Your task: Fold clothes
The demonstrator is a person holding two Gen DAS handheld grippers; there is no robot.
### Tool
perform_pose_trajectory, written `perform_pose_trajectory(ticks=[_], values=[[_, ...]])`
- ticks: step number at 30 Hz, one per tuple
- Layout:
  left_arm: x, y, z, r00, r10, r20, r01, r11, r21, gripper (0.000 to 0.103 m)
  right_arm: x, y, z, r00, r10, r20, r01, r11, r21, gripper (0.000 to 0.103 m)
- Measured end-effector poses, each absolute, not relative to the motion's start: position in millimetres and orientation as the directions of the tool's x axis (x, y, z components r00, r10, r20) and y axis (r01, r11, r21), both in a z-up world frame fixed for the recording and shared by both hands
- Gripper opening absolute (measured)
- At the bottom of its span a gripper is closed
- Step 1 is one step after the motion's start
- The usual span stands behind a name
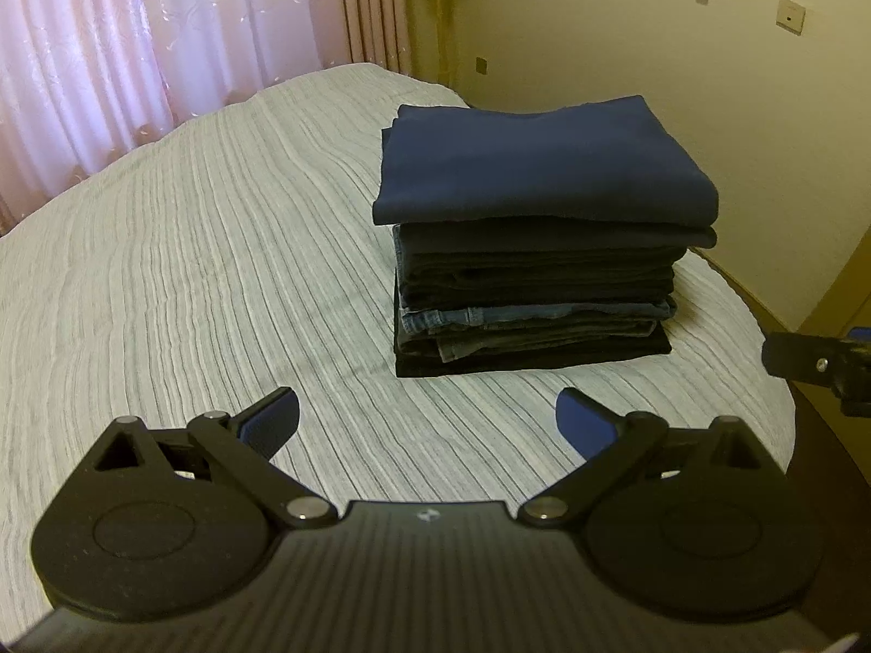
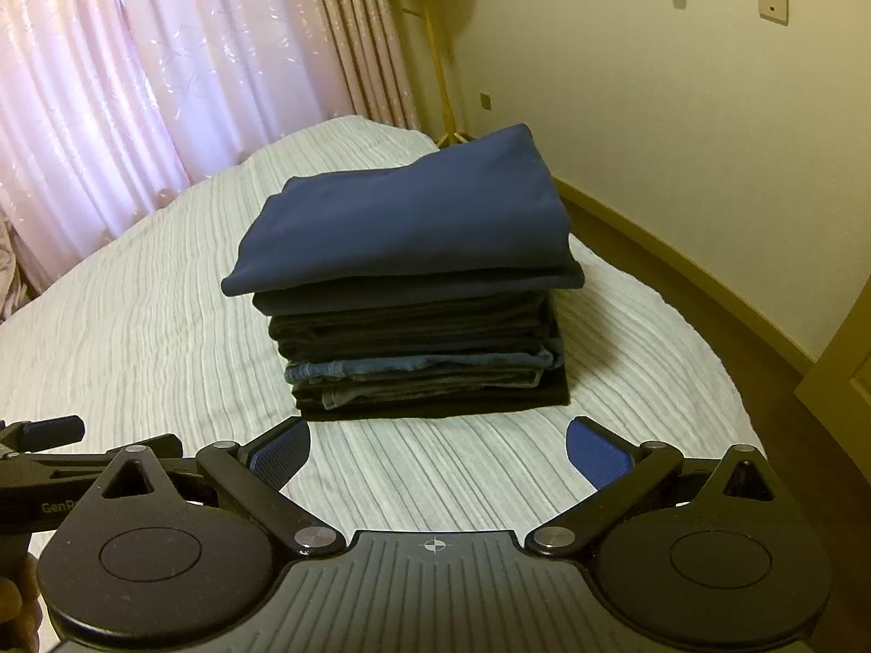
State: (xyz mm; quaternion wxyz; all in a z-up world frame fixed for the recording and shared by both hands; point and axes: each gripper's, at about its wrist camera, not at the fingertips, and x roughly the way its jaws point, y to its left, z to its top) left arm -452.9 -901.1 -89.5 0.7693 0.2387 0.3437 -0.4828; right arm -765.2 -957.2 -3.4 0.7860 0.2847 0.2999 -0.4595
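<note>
The surface was a bed covered with a pale grey, finely ribbed bedspread, its ridges running in wavy lines across the whole top and its far edge rounded off toward the window. Behind it hung sheer pink curtains with a faint leaf pattern, and beside them a heavier striped beige drape. The wall on the right was cream-coloured plaster, carrying white socket plates near the top. A yellow wooden stand rose in the corner between drape and wall, and dark brown wooden flooring ran along the skirting.

No container showed in either view.

The tall stack of folded dark garments sat on the bedspread toward the right side of the bed, just ahead of both grippers and apart from them. Its top piece was a navy blue fabric, folded flat and overhanging the layers under it; below lay black and charcoal pieces, a band of faded blue denim with visible seams, and a black piece at the base. The edges lined up fairly squarely.

The left gripper hovered low over the bedspread with its blue-padded fingers spread wide, gripping nothing. The right gripper was likewise spread wide and empty, level with the stack's base
</note>
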Motion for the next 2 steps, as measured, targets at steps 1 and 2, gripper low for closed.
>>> perform_pose_trajectory(ticks=[1,2], values=[[-453.4,-900.2,-89.3,0.294,-0.583,-0.757,0.908,0.417,0.031,0.1,-765.5,-957.1,-3.7,0.398,-0.551,-0.734,0.893,0.415,0.172,0.103],[-454.0,-899.8,-89.1,0.29,-0.587,-0.756,0.91,0.414,0.027,0.1,-765.9,-956.9,-4.0,0.397,-0.55,-0.734,0.893,0.416,0.172,0.103]])
